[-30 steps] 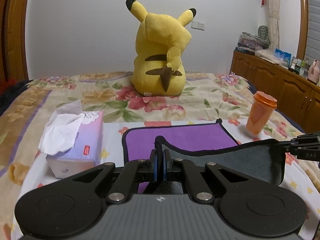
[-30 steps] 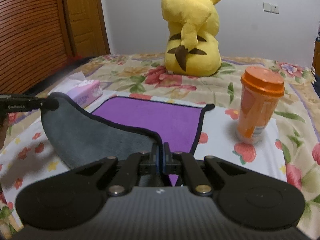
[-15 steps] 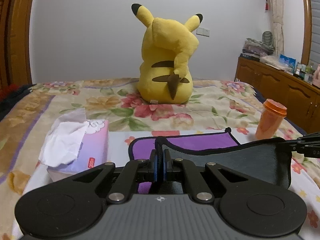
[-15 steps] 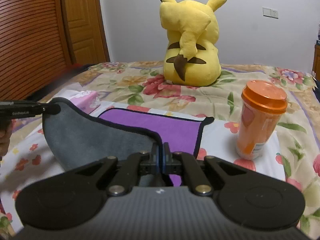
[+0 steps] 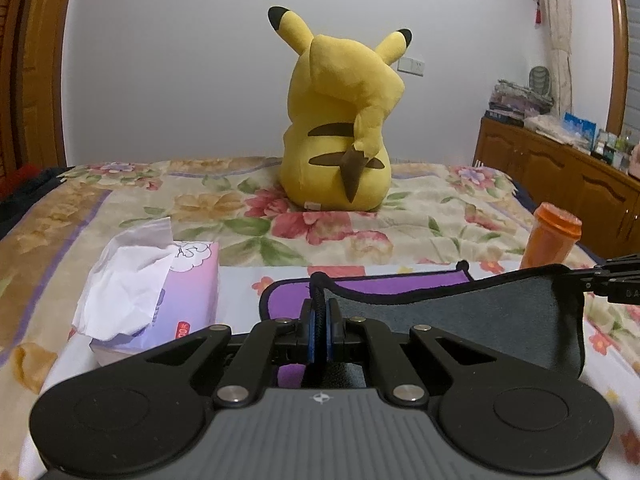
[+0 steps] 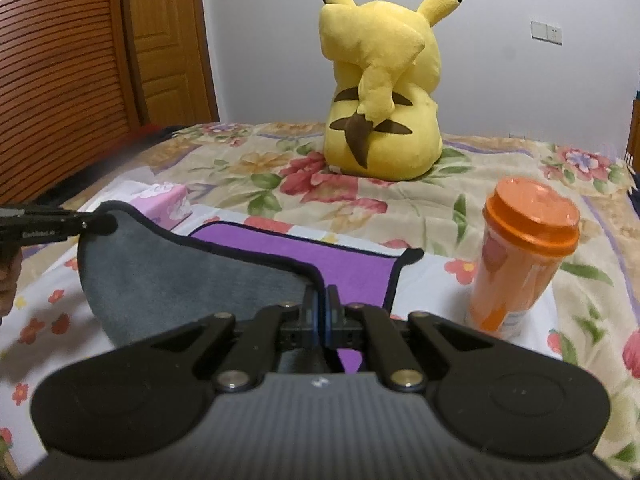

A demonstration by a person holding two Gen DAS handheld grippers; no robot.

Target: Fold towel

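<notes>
The towel [image 5: 460,320] is purple on one face, grey on the other, with a dark hem, and lies on the bed. Its near edge is lifted, grey face toward me, and hangs between the two grippers. My left gripper [image 5: 319,308] is shut on the near left corner. My right gripper [image 6: 320,304] is shut on the near right corner. The far purple part [image 6: 304,252] lies flat on the bed. The right gripper's tip also shows in the left wrist view [image 5: 600,280], and the left gripper's tip in the right wrist view [image 6: 86,224].
A tissue box [image 5: 176,292] lies left of the towel. An orange lidded cup [image 6: 520,256] stands to its right. A yellow plush toy [image 5: 340,136] sits farther back on the floral bedspread [image 5: 420,216]. A wooden cabinet [image 5: 560,184] stands at right, a wooden door [image 6: 168,48] at left.
Both grippers have carried the lifted towel edge forward over the flat purple part, so less purple shows. Both stay shut on their corners.
</notes>
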